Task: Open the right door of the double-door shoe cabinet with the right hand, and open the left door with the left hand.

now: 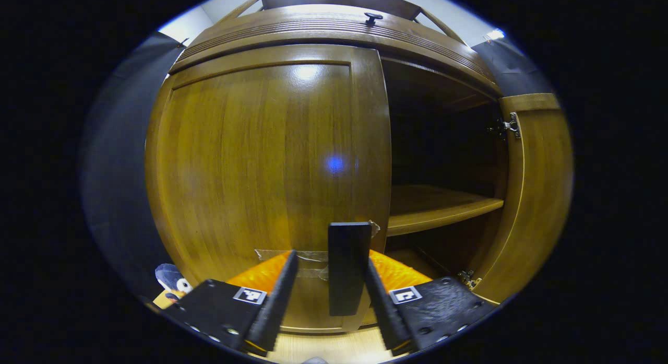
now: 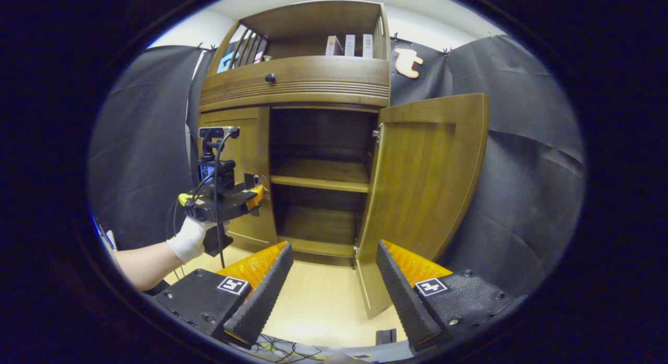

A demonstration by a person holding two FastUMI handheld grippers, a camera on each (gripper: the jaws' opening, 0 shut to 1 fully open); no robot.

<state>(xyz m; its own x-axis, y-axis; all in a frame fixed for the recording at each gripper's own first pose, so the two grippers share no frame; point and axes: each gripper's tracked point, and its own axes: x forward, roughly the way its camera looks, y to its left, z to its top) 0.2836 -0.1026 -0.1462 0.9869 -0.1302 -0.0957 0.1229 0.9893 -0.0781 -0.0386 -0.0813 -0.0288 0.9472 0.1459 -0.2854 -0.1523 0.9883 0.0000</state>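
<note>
A glossy brown wooden left cabinet door [image 1: 261, 171] stands closed, close in front of the left gripper [image 1: 327, 301]. The gripper's two fingers are spread apart, one on each side of a flat dark rectangular handle [image 1: 348, 267] that sits upright at the door's right edge, above strips of clear tape [image 1: 292, 257]. The right finger lies just beside the handle; whether it touches cannot be told. To the right, the brown wooden right door [image 1: 537, 197] is swung open on metal hinges [image 1: 509, 126], showing a dark interior with one wooden shelf [image 1: 438, 210]. Above runs a ribbed wooden drawer front [image 1: 334, 30] with a small dark knob [image 1: 372, 18]. Pale wooden floor [image 1: 323, 348] lies below.
</note>
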